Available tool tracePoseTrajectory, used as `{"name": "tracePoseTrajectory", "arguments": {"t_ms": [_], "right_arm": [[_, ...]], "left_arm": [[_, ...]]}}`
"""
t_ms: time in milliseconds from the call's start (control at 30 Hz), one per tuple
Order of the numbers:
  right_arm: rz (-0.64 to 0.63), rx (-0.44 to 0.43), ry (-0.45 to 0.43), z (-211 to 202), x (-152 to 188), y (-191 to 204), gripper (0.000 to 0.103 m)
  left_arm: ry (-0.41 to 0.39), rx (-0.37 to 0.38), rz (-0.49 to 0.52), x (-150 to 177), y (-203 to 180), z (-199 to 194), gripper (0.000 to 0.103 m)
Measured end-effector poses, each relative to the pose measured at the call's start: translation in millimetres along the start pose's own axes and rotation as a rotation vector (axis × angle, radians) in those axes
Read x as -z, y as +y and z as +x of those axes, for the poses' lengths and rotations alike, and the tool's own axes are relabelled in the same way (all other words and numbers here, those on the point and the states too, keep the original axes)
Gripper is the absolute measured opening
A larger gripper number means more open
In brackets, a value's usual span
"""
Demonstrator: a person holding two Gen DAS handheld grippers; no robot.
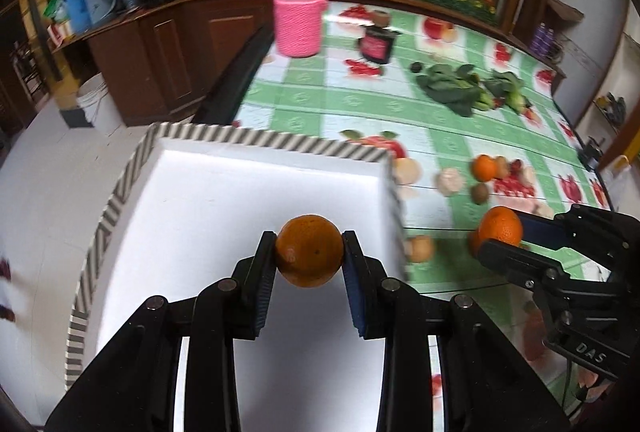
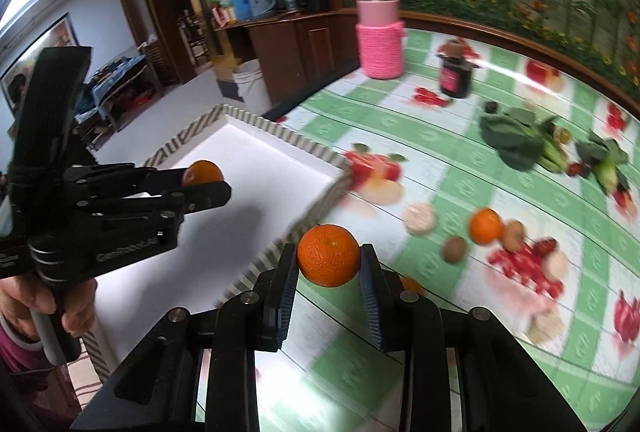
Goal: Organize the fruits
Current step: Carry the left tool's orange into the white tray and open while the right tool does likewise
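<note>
the orange in my left tongs point(image 1: 309, 252) was a darker orange point(image 1: 309, 250), round, with a smooth dull skin, a small dark speck and a pale glint low on its left side; the two ribbed pads pinched it at its widest part, one on each side, and it hung over the white floor of the striped-rim box point(image 1: 256, 141) near the box's right wall. the orange in my right tongs point(image 2: 329, 257) was a brighter orange point(image 2: 328, 255) with a pebbled skin and its little stem scar turned up toward the camera; those pads also gripped it on both sides, and it sat just above the box's near corner, over the edge where the striped rim met the green-checked tablecloth point(image 2: 440, 160). both tongs pointed downward and ahead, side by side, the left one over the box and the right one at its rim. in the right view my left hand point(image 2: 48, 306) wrapped the handle of the left tool. on the cloth further out lay a loose orange point(image 2: 485, 226), a kiwi point(image 2: 455, 249) and some blurred pale and brown fruit; past them were leafy greens point(image 2: 516, 142), a dark jar point(image 2: 455, 74) and a pink-sleeved bottle point(image 2: 380, 32)
</note>
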State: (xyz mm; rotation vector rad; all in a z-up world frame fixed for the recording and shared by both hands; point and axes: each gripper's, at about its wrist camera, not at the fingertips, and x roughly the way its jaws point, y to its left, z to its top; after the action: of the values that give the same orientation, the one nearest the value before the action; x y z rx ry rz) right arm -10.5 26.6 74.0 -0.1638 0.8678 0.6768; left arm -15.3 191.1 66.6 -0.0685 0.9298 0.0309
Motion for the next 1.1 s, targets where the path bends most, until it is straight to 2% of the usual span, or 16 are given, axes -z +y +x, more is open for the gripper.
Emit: {"name": "tracePoseTrajectory", "arguments": {"t_ms": [433, 667, 833, 933, 1000, 1033, 1100], "right_arm": [[-0.098, -0.065, 0.079, 62.7, -31.7, 49.4, 0.032], [-0.133, -0.079, 0.133, 94.6, -29.3, 60.9, 0.032], [-0.14, -0.079, 0.141, 100.4, -24.3, 64.3, 0.034], [-0.137, -0.082, 0.13, 99.3, -23.8, 64.2, 0.041], [-0.142, -0.079, 0.127, 96.4, -23.2, 64.6, 0.041], [-0.145, -0.078, 0.119, 92.6, -22.2, 65.0, 0.041], [-0.142, -0.086, 0.104, 85.1, -22.4, 65.1, 0.042]], "left_arm": [[0.056, -0.053, -0.085, 0.1, 41.2, 27.9, 0.03], [0.075, -0.083, -0.1, 3.9, 52.0, 35.2, 0.03], [0.078, -0.098, -0.127, 6.0, 56.7, 38.1, 0.03], [0.079, -0.109, -0.138, 7.6, 58.7, 38.5, 0.031], [0.071, -0.123, -0.135, 8.7, 58.3, 37.0, 0.036], [0.062, -0.133, -0.134, 9.2, 58.1, 34.7, 0.046], [0.044, -0.137, -0.135, 9.4, 57.6, 30.3, 0.058]]}}
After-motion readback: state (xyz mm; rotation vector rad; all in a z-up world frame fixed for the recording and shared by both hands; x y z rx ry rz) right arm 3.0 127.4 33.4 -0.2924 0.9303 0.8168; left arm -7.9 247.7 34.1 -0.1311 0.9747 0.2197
